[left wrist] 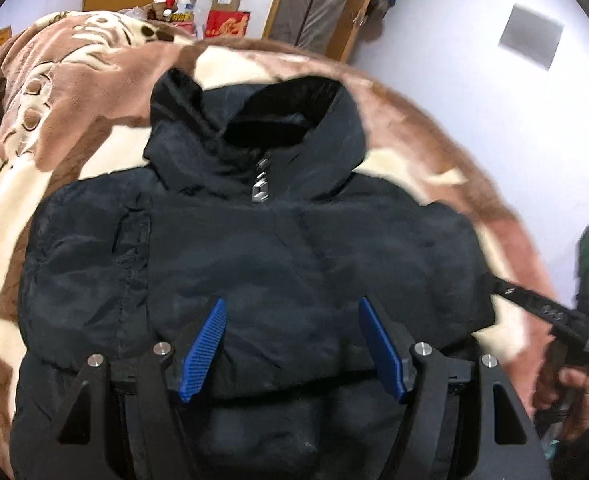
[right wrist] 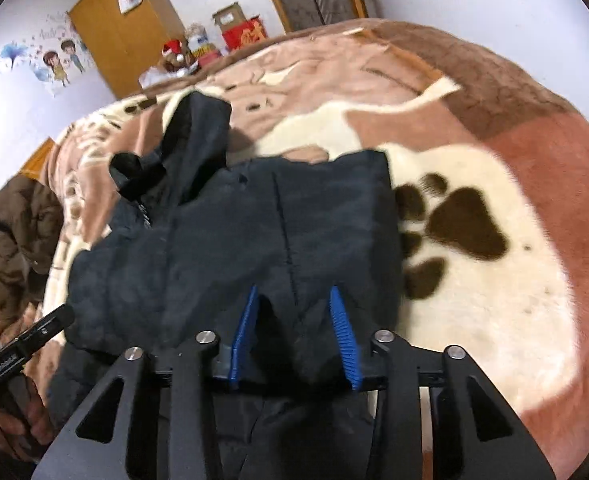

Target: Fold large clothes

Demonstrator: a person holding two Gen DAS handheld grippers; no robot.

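A black hooded puffer jacket [left wrist: 254, 240] lies front up on the bed, zipped, hood pointing away, its sleeves folded in over the body. It also shows in the right wrist view [right wrist: 234, 248]. My left gripper [left wrist: 290, 308] is open just above the jacket's lower middle, its blue pads [left wrist: 208, 344] apart and empty. My right gripper [right wrist: 294, 296] is open over the jacket's right lower part, near its right edge, with nothing between its blue pads [right wrist: 344, 336].
A plush brown, pink and cream blanket [right wrist: 474, 272] with paw prints covers the bed. A brown jacket [right wrist: 18, 232] lies at the bed's left side. Boxes and a Santa hat [left wrist: 166, 0] stand beyond the far edge, by a wooden wardrobe [right wrist: 122, 32].
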